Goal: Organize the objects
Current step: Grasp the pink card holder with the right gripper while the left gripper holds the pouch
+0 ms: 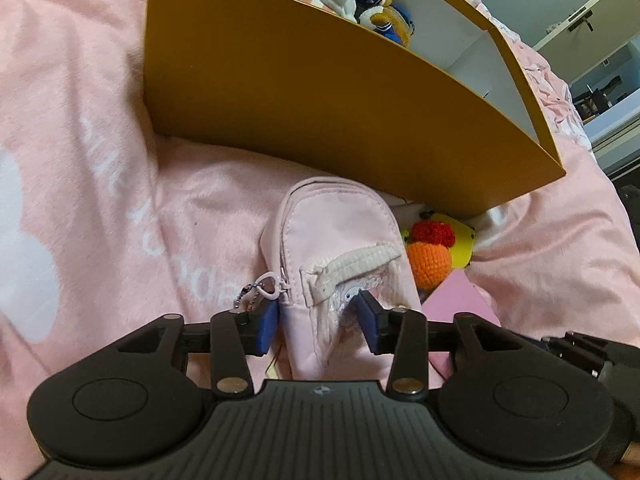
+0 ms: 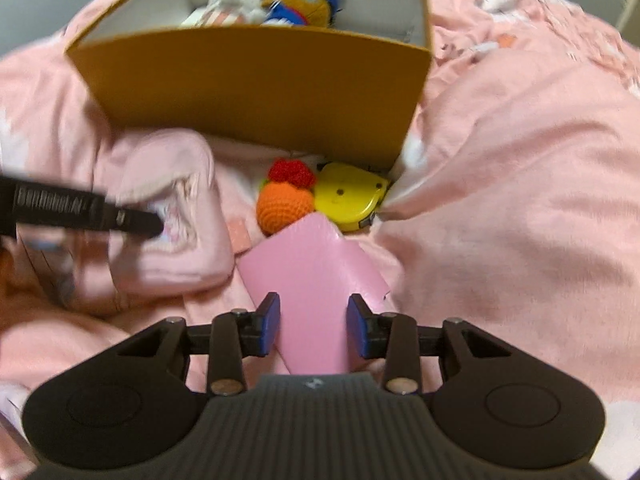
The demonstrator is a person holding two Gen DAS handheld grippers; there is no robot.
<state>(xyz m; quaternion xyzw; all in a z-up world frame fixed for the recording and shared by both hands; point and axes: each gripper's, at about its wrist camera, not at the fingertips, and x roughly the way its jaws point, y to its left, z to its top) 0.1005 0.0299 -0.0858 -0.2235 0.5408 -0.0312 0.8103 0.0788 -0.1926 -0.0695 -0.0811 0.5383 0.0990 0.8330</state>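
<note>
Pink pouch (image 1: 340, 256) lies before the orange box (image 1: 320, 112), straddled by left gripper (image 1: 316, 320), apparently unpinched; right gripper (image 2: 313, 326) half-open over pink card (image 2: 312, 280).

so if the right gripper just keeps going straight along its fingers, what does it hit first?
Most likely the pink wallet: it already lies between the open fingers of the right gripper, directly ahead. Beyond it sit the orange crochet ball and the yellow tape measure. Depth is hard to judge, so contact distance is unclear.

Mustard-yellow box (image 1: 320, 100) with white inside at twelve o'clock, pale pink pouch (image 1: 336, 248), orange-and-red crochet toy (image 2: 286, 196), yellow tape measure (image 2: 348, 196), pink wallet (image 2: 312, 280), pink blanket (image 1: 100, 160) with white print.
</note>
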